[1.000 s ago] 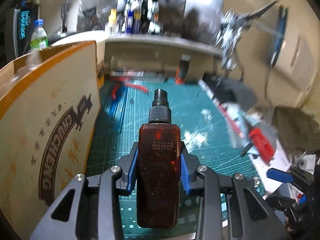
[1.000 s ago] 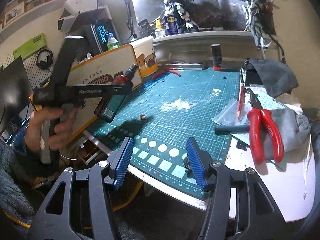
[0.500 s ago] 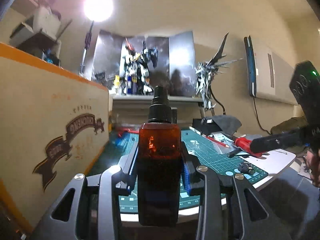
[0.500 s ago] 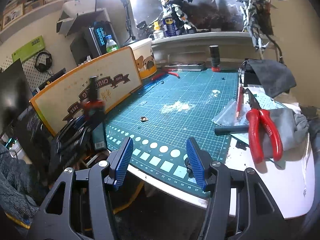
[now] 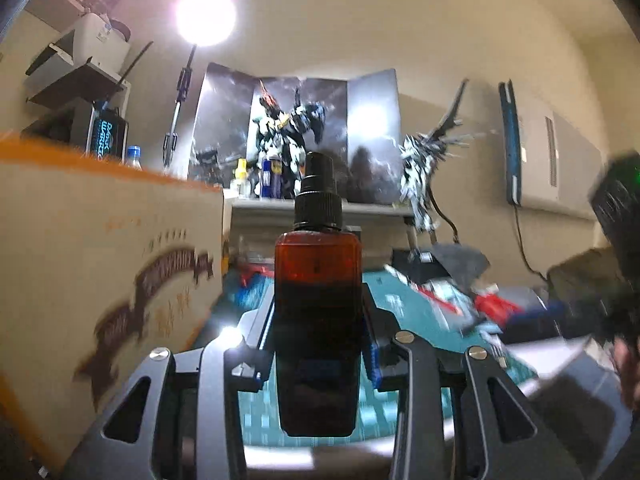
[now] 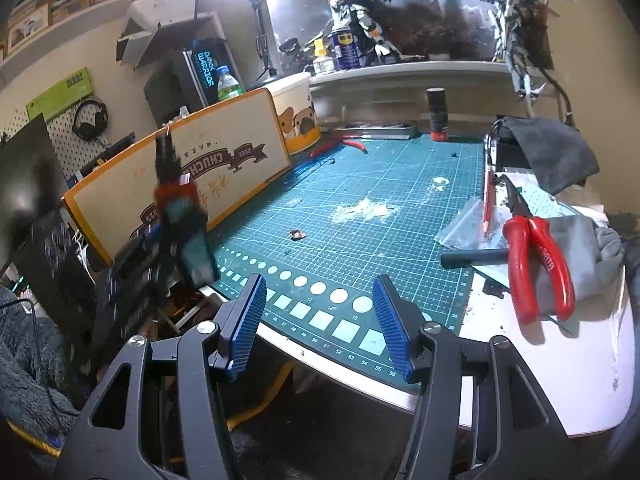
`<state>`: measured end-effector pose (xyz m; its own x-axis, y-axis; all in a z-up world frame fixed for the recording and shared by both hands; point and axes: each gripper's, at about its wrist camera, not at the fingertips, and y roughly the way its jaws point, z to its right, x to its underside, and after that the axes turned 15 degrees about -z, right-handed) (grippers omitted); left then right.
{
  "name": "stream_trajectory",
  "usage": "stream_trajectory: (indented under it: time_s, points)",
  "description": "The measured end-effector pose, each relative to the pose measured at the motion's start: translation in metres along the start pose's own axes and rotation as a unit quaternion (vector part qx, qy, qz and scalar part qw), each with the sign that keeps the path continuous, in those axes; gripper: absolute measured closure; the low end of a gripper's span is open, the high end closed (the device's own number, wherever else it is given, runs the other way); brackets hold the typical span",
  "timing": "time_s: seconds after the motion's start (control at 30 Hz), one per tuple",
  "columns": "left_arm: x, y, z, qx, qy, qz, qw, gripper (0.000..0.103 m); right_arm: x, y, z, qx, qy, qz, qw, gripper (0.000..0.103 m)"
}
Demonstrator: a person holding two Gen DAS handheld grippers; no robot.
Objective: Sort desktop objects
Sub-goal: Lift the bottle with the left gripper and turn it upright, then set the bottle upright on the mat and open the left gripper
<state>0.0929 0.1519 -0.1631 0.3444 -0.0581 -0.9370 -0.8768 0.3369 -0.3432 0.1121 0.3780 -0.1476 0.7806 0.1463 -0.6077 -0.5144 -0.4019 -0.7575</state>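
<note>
Item: amber bottle (image 5: 318, 320) with black screw cap, upright, clamped between the blue pads of the left gripper (image 5: 318, 356). Cap is directed to 12 o'clock in the left wrist view. In the right wrist view the same bottle is seen blurred at 9 o'clock, off the left edge of the green cutting mat (image 6: 360, 216), just in front of the orange-edged cardboard box (image 6: 224, 160).

Item: right gripper (image 6: 320, 324), jaws parted, nothing between the pads; held over the near edge of the mat.

Containers: cardboard box (contents hidden behind its printed side); cream round tub (image 6: 298, 116) with a dog print at 12 o'clock of the box, contents not visible; flat metal tray (image 6: 380, 130) at the far edge of the mat, contents unclear.

Loose on the desk: red-handled pliers (image 6: 536, 252) at 3 o'clock, lying on a grey cloth (image 6: 580, 248).
</note>
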Motion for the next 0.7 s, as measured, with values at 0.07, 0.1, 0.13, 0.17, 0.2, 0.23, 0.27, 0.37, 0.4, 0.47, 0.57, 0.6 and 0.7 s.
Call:
stream_trajectory:
  time_s: [0.07,0.1,0.13,0.17,0.2,0.23,0.27,0.37,0.4,0.47,0.57,0.6,0.7]
  points:
    - [-0.008,0.010,0.000,-0.006,-0.005,0.008,0.9999,0.067,0.000,0.000,0.000,0.000,0.000,0.000,1.000,0.051]
    - [-0.009,0.018,0.000,-0.009,-0.006,0.003,0.9999,0.067,0.000,-0.001,0.000,0.001,0.000,0.001,1.000,0.051]
    - [-0.007,0.023,0.000,-0.011,-0.008,-0.007,0.9999,0.067,0.001,-0.002,0.000,0.001,0.000,0.002,1.000,0.051]
    - [-0.005,0.028,0.000,-0.013,-0.011,-0.017,0.9997,0.067,0.001,-0.003,0.000,0.002,0.000,0.002,1.000,0.051]
    - [-0.003,0.032,-0.001,-0.015,-0.013,-0.027,0.9994,0.067,0.001,-0.004,0.000,0.002,0.000,0.003,1.000,0.051]
    - [0.002,0.035,-0.001,-0.017,-0.013,-0.036,0.9991,0.067,0.001,-0.005,0.001,0.003,0.001,0.004,1.000,0.051]
    - [0.007,0.036,-0.001,-0.020,-0.012,-0.044,0.9988,0.067,0.001,-0.005,0.001,0.002,0.001,0.005,1.000,0.051]
    - [0.017,0.027,0.003,-0.027,0.005,-0.033,0.9991,0.067,0.002,-0.006,0.004,0.000,0.004,0.007,1.000,0.050]
    - [0.020,0.024,0.005,-0.030,0.011,-0.029,0.9991,0.067,0.002,-0.006,0.004,0.000,0.005,0.007,1.000,0.050]
    - [0.021,0.019,0.005,-0.029,0.010,-0.029,0.9991,0.067,0.002,-0.004,0.005,-0.002,0.006,0.005,1.000,0.050]
    - [0.023,0.014,0.004,-0.027,0.005,-0.040,0.9988,0.066,0.003,0.000,0.004,-0.005,0.005,0.001,1.000,0.050]
    - [0.023,0.014,0.004,-0.024,0.004,-0.048,0.9986,0.066,0.003,0.001,0.003,-0.006,0.004,0.000,1.000,0.050]
    - [0.022,0.019,0.003,-0.016,0.001,-0.071,0.9974,0.058,0.003,0.003,0.002,-0.007,0.002,-0.002,1.000,0.049]
